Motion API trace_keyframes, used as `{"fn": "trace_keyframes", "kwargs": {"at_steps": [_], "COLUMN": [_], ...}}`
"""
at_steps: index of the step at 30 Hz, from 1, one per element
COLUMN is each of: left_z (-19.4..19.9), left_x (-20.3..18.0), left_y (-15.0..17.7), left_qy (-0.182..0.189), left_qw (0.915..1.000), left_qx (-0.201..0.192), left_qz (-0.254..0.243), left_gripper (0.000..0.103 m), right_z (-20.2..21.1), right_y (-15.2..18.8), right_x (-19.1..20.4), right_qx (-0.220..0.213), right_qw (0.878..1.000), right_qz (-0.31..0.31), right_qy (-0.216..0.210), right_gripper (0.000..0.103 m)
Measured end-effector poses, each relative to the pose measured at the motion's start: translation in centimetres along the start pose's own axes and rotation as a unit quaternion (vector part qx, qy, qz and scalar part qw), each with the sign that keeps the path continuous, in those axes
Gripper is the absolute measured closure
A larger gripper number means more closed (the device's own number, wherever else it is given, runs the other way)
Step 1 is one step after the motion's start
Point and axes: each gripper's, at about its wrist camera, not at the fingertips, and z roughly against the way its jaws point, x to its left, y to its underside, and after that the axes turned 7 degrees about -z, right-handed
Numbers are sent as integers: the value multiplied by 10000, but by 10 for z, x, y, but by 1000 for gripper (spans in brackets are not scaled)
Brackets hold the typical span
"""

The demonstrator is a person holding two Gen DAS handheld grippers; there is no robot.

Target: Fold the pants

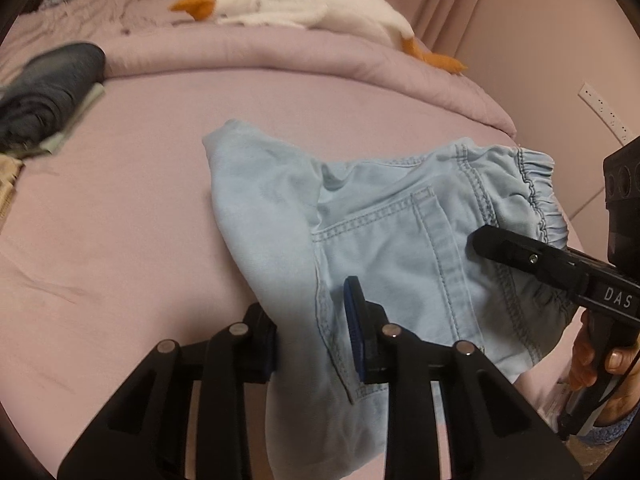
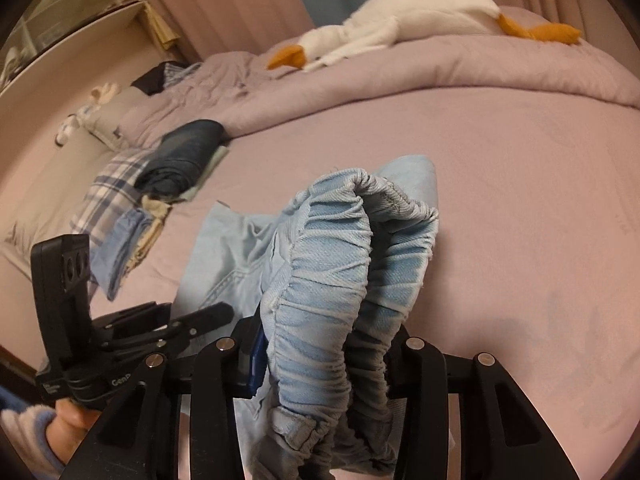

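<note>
Now your left gripper [image 1: 314, 330] pinches the blue pants [image 1: 400, 248], and your right gripper [image 2: 324, 354] pinches their stretchy waistband [image 2: 340, 264] over the bed [image 2: 520, 200].

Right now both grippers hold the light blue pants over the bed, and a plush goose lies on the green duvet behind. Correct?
Not quite. The duvet is lilac, not green, as the right wrist view shows. The rest holds: the left gripper and right gripper both hold the light blue pants over the bed, with the plush goose behind.
</note>
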Motion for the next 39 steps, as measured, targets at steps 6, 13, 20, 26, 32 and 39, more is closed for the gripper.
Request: {"fn": "trace_keyframes", "kwargs": {"at_steps": [6, 13, 20, 26, 32, 39], "left_z": [9, 7, -6, -20, -36, -47], "left_x": [30, 59, 90, 109, 124, 131], "left_y": [-13, -32, -48, -56, -57, -56], "left_qy": [-253, -492, -692, -808, -862, -924], "left_qw": [9995, 9985, 9973, 9965, 9961, 9955], "left_qx": [-157, -232, -250, -185, -42, 123], "left_qz": [39, 13, 63, 101, 188, 173], "left_gripper": [77, 77, 77, 76, 76, 76], "right_z": [-17, -41, -67, -93, -112, -128], "right_y": [-10, -24, -41, -50, -53, -58], "right_x": [25, 48, 61, 62, 62, 52], "right_qx": [-185, -317, -350, -260, -139, 103], "right_qw": [9996, 9989, 9987, 9989, 9991, 9991], "right_qz": [44, 85, 107, -53, -182, -327], "right_qy": [-221, -325, -362, -382, -361, -244], "right_gripper": [59, 59, 59, 59, 59, 58]}}
